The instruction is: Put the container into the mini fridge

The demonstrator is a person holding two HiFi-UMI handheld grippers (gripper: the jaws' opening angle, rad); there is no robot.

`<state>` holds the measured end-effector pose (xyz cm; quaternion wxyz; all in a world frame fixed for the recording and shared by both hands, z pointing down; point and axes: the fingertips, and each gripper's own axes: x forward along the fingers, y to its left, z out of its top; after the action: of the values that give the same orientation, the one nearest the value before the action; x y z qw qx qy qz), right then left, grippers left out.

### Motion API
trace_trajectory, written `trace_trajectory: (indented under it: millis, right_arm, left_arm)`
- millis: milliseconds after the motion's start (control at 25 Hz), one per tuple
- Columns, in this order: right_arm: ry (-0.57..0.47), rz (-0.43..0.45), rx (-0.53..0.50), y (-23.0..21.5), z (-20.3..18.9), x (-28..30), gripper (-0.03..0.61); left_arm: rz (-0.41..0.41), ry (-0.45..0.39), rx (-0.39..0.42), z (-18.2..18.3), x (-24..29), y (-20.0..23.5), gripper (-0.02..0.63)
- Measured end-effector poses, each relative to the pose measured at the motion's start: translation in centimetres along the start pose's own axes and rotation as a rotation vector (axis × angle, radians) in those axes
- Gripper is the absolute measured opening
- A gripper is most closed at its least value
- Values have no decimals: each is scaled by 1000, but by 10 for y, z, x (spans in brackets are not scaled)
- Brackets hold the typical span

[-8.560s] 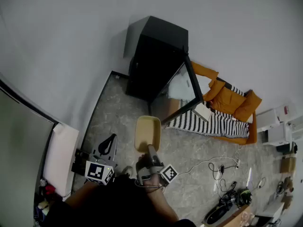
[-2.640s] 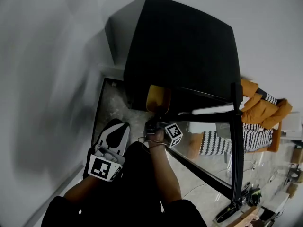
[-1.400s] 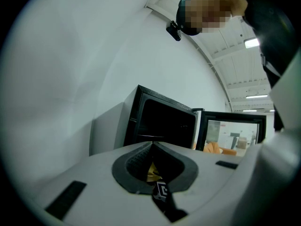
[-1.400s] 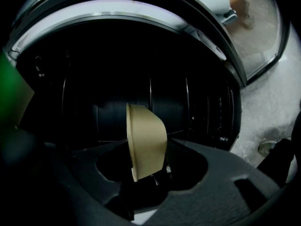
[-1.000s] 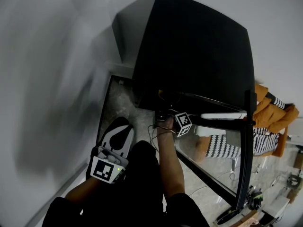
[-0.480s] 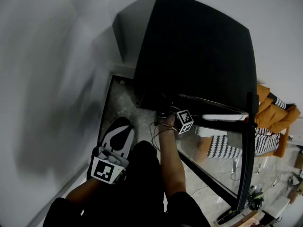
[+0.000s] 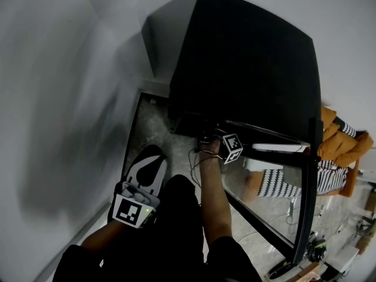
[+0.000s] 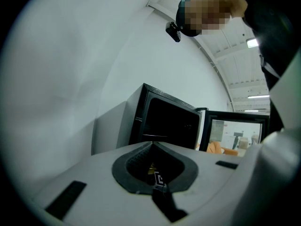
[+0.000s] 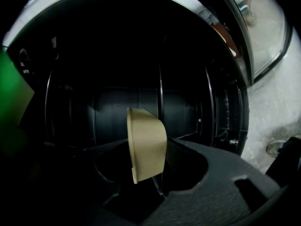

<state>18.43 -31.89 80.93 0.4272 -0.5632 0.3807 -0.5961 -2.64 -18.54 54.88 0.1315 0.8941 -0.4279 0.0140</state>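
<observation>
My right gripper (image 9: 157,180) clamps the tan plastic container (image 9: 146,142) by its thin wall inside the black mini fridge (image 7: 247,57); probably light, stiff, slippery

Right gripper (image 9: 141,173) has its dark grey jaws closed on a tan plastic container (image 9: 146,142), which stands on edge between them, its curved side facing right. Straight ahead is the black mini fridge's dark interior (image 9: 117,105), with the ribbed back wall behind the container and the rim of the opening arcing all round. At the right edge, the fridge's glass door (image 9: 270,32) stands open over pale speckled floor (image 9: 277,121), and a blurred green patch (image 9: 11,102) sits at the far left.
</observation>
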Motion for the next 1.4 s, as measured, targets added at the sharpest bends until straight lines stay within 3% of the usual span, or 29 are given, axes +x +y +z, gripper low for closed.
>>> trace_trajectory:
  millis: [120, 400, 600, 760, 880, 1400]
  right_arm:
    - [-1, -4, 2, -1, 1, 3, 184]
    - [2, 16, 14, 2, 1, 7, 190]
    - [21, 45, 21, 4, -1, 10, 239]
    - [28, 47, 32, 4, -3, 8, 256]
    - [25, 54, 32, 9, -2, 3, 264]
    - [51, 26, 41, 20, -2, -36, 272]
  left_arm:
    - [4, -20, 10, 3, 2, 1, 5]
    - [8, 33, -9, -9, -3, 1, 5]
    - [10, 27, -7, -8, -3, 1, 5]
    - [13, -19, 6, 7, -2, -2, 5]
    - [17, 21, -9, 3, -7, -5, 5]
    - [27, 23, -3, 25, -27, -35, 5]
